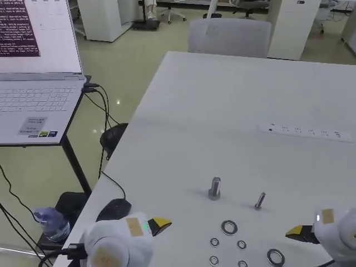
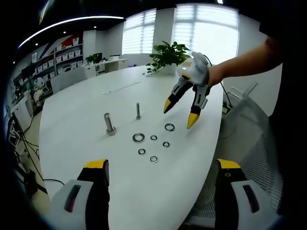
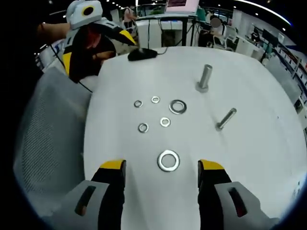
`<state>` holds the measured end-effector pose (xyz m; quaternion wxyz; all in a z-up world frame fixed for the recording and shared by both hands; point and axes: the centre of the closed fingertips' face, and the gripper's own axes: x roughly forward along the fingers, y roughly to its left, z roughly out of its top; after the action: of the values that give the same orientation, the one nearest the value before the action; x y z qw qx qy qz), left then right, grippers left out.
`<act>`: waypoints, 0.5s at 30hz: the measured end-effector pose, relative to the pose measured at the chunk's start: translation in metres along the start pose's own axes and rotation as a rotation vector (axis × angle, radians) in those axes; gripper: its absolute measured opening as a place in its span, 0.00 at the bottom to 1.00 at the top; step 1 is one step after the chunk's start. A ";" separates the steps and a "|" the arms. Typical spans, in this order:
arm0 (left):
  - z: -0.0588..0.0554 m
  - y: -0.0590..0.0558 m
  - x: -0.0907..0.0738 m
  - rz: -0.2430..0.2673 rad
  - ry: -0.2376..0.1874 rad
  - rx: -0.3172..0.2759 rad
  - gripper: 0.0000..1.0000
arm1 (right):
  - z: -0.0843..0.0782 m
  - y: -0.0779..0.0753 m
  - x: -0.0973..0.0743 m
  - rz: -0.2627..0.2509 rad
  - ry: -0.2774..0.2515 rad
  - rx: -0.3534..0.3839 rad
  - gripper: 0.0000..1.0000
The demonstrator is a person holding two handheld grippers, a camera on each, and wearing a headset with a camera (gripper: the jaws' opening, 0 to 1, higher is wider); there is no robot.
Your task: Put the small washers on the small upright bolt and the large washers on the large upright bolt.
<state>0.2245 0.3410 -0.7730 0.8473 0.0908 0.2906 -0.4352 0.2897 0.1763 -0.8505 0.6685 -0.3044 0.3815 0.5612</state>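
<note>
The left tongs (image 2: 161, 165) are spread wide open with nothing between the jaws. In the head view they sit at 7 o'clock, over the near edge of the white surface (image 1: 222, 111). The right tongs (image 3: 162, 165) are also wide open and hold nothing. They hover above the surface at 5 o'clock in the head view. In the right gripper view one large washer (image 3: 169, 160) lies flat on the surface between the two jaw tips, ungripped.

The large bolt (image 1: 214, 188) stands upright on its head. The small bolt (image 1: 260, 201) stands at its 3 o'clock, near it but apart. The second large washer (image 1: 229, 227) lies flat at 6 o'clock of the large bolt. Four small washers (image 1: 214, 242) lie in a loose square at 6 o'clock of that washer, none touching another. Both bolt shafts are bare.

A power strip (image 1: 306, 132) lies at 1 o'clock of the bolts, well apart from them.
</note>
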 end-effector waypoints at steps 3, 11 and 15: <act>-0.001 -0.001 0.001 -0.010 0.002 -0.004 0.92 | 0.000 -0.003 0.003 0.006 0.018 -0.015 0.60; -0.008 0.005 0.002 0.000 0.018 0.019 0.96 | 0.000 -0.008 0.012 0.021 0.079 -0.057 0.52; -0.009 0.012 0.002 0.013 0.026 0.039 0.95 | 0.000 -0.010 0.015 0.034 0.103 -0.079 0.48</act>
<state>0.2312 0.3500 -0.7829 0.8443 0.1147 0.2926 -0.4340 0.3004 0.1822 -0.8639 0.6256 -0.3527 0.3981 0.5707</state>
